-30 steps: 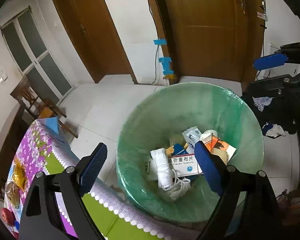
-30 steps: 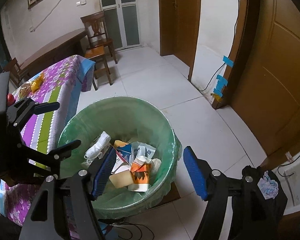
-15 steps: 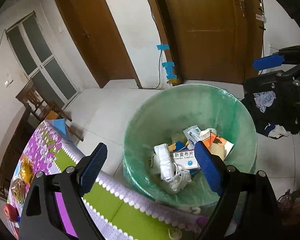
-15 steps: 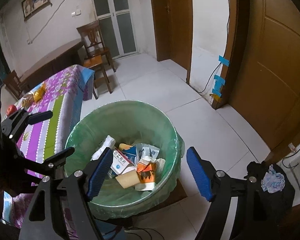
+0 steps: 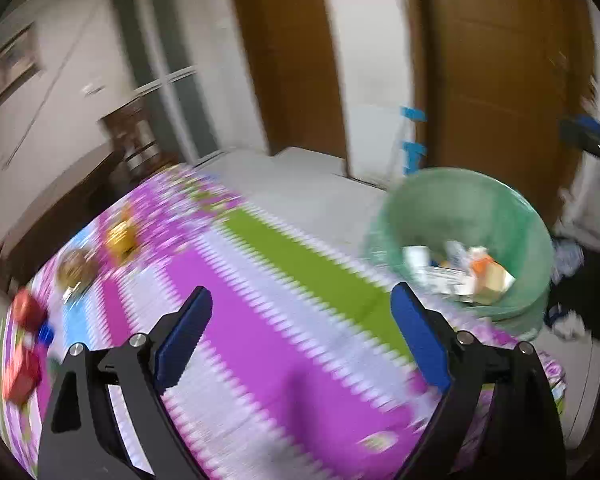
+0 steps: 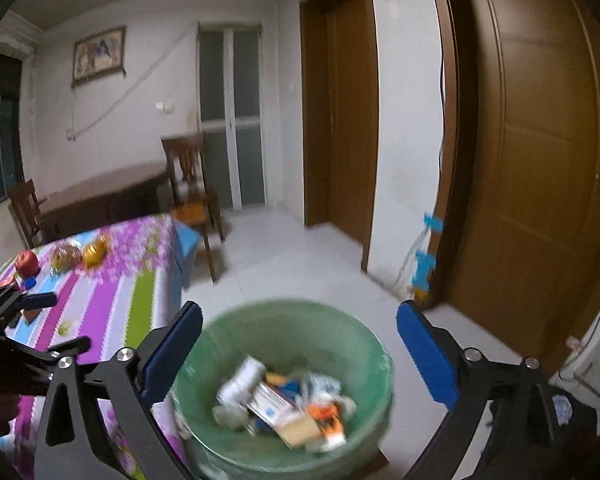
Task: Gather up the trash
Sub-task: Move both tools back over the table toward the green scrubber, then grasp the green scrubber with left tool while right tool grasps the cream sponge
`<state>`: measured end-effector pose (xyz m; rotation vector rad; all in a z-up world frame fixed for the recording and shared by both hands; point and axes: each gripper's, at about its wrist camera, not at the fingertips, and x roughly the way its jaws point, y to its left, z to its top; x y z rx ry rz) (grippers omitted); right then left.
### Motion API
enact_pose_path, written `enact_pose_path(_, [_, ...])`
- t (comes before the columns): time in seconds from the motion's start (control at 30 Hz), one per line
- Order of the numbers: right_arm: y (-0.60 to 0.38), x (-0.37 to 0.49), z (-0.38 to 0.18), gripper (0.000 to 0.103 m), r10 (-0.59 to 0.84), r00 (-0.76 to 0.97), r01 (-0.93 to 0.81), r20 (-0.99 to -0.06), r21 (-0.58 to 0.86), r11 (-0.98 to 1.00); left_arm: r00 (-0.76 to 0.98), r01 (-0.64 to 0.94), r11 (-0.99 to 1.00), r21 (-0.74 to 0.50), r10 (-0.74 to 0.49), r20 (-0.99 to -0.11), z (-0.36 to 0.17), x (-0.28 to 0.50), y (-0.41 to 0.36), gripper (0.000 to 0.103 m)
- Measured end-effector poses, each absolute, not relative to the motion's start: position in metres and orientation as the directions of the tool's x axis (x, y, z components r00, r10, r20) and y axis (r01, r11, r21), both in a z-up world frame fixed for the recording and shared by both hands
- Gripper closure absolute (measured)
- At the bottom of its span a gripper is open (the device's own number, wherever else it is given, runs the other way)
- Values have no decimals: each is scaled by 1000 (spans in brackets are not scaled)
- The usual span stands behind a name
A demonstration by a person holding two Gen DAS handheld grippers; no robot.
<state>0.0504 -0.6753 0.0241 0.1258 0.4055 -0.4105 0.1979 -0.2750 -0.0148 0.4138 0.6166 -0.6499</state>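
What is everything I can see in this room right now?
trash bin: one, green-lined, on the floor beside the table
trash: a pile of mixed white, blue and orange packaging, inside the bin
tablecloth: one, purple, white and green stripes, covering the table
apple: one, red, far end of the table
snack packets: about two, golden, near the apple; blurred
chairs: two, brown wood, past the table
doors: two, brown wood, right wall
picture: one, framed, on the far wall
left gripper: one, black with blue pads, jaws open and holding nothing, over the tablecloth
right gripper: one, same colours, jaws open and holding nothing, above the bin
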Motion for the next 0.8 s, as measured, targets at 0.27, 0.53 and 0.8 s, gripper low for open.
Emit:
enact_pose_path(0.27, [-602, 87, 28, 5, -243, 915, 290, -321, 109, 951, 750, 436, 895, 91, -306, -586, 8, 235, -150, 15])
enact_pose_path(0.53, [-497, 204, 9, 5, 158, 842, -42, -516, 230, 972, 700, 240, 969, -50, -209, -683, -4, 309, -38, 27])
enact_pose_path(0.8, [-409, 273, -21, 6, 308, 726, -182, -615, 261, 948, 596, 231, 969, -86, -211, -775, -44, 361, -29, 45])
